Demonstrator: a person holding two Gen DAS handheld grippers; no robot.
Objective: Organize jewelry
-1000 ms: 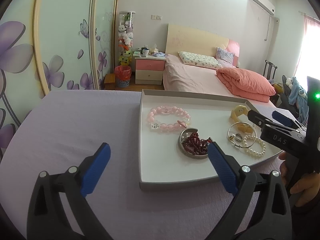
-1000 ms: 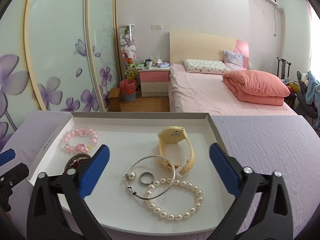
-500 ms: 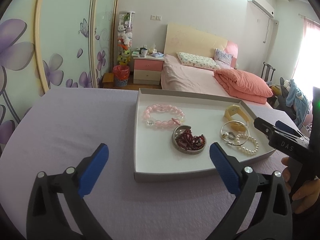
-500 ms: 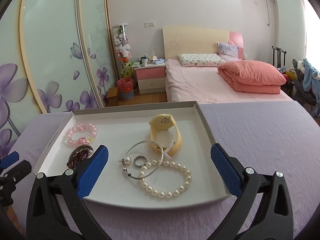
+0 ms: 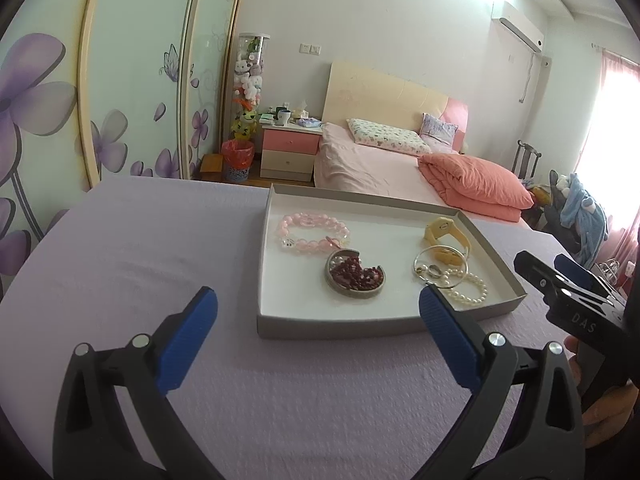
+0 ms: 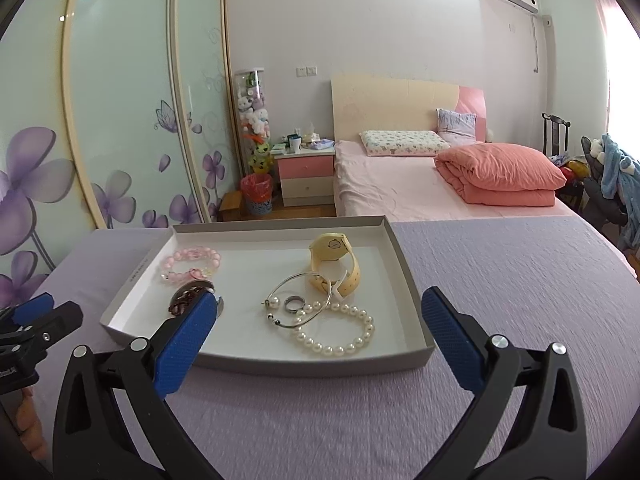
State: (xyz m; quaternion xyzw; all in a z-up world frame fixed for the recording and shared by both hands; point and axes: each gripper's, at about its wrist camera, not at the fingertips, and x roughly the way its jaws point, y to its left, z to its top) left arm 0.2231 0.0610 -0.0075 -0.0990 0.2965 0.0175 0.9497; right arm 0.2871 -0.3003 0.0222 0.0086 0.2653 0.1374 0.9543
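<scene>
Both tongs, left gripper [image 5: 318,320] and right gripper [image 6: 320,322], hang spread and empty short of the tray [image 6: 404,276], where the jewelry lies tangled; sorting looks unstarted, so next: reach in for the pearl bracelet [image 6: 340,330]

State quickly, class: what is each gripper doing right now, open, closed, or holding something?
Left gripper: open, holding nothing, above the purple cloth in front of the tray.
Right gripper: open, holding nothing, at the tray's near edge.
</scene>
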